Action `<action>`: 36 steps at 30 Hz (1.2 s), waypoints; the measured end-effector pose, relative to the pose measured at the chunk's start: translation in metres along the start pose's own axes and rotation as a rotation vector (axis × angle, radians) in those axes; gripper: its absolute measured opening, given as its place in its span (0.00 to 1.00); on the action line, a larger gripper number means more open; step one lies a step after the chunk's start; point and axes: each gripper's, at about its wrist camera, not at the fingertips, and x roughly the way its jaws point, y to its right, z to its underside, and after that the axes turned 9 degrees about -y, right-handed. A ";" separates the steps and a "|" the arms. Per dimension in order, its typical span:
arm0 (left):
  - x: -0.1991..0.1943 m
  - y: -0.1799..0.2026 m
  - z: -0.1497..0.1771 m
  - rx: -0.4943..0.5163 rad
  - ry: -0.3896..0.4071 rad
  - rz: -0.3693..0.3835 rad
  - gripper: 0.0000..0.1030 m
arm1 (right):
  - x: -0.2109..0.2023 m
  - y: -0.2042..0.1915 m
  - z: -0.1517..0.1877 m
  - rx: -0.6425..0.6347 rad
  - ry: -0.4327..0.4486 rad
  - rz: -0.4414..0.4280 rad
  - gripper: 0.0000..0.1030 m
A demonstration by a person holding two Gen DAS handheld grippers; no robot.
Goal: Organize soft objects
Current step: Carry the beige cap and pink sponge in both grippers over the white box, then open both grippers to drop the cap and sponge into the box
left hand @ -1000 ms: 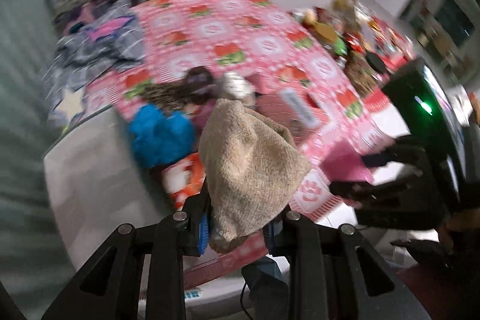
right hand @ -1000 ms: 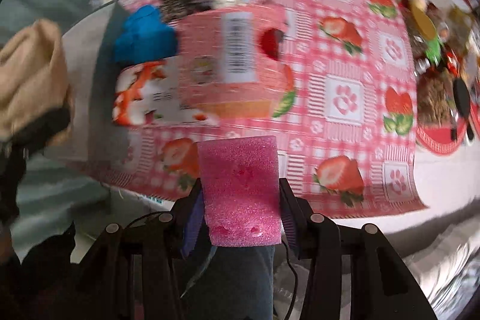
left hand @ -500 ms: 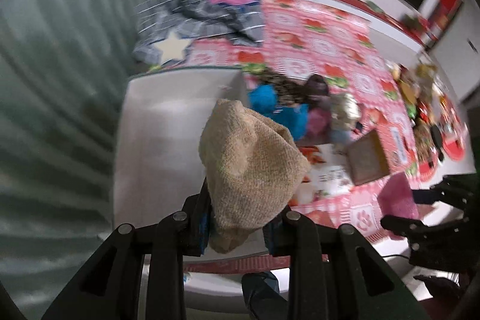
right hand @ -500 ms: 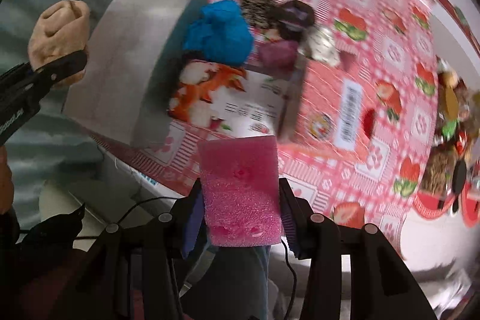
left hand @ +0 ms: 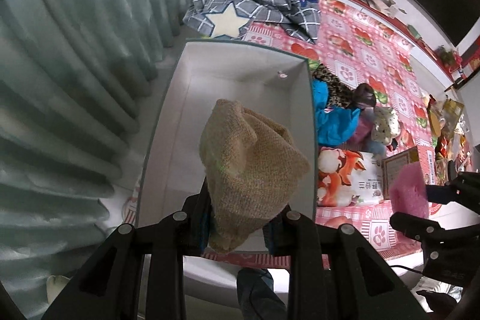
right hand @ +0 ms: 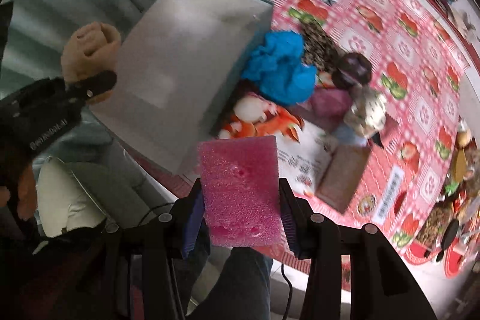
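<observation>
Two hand-held grippers (left hand: pixel 237 230) (right hand: pixel 241 218) clamped, above box (left hand: pixel 240 74).

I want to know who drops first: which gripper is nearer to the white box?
Left. The left gripper holds the beige cloth over the white box; the right gripper is beside it.

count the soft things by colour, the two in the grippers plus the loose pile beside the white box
tan: 1, knitted cloth held in the left gripper
pink: 1, sponge held in the right gripper
blue: 1, cloth beside the white box
leopard print: 1
dark brown: 1
purple: 1
white spotted: 1
total: 7
</observation>
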 end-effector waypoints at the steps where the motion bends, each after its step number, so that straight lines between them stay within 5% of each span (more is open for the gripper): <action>1: 0.001 0.000 0.000 -0.005 -0.004 -0.001 0.30 | 0.000 -0.003 -0.004 -0.008 0.003 -0.008 0.46; 36: 0.039 -0.019 0.003 -0.079 -0.151 -0.020 0.30 | 0.017 -0.047 -0.058 -0.078 -0.012 -0.095 0.47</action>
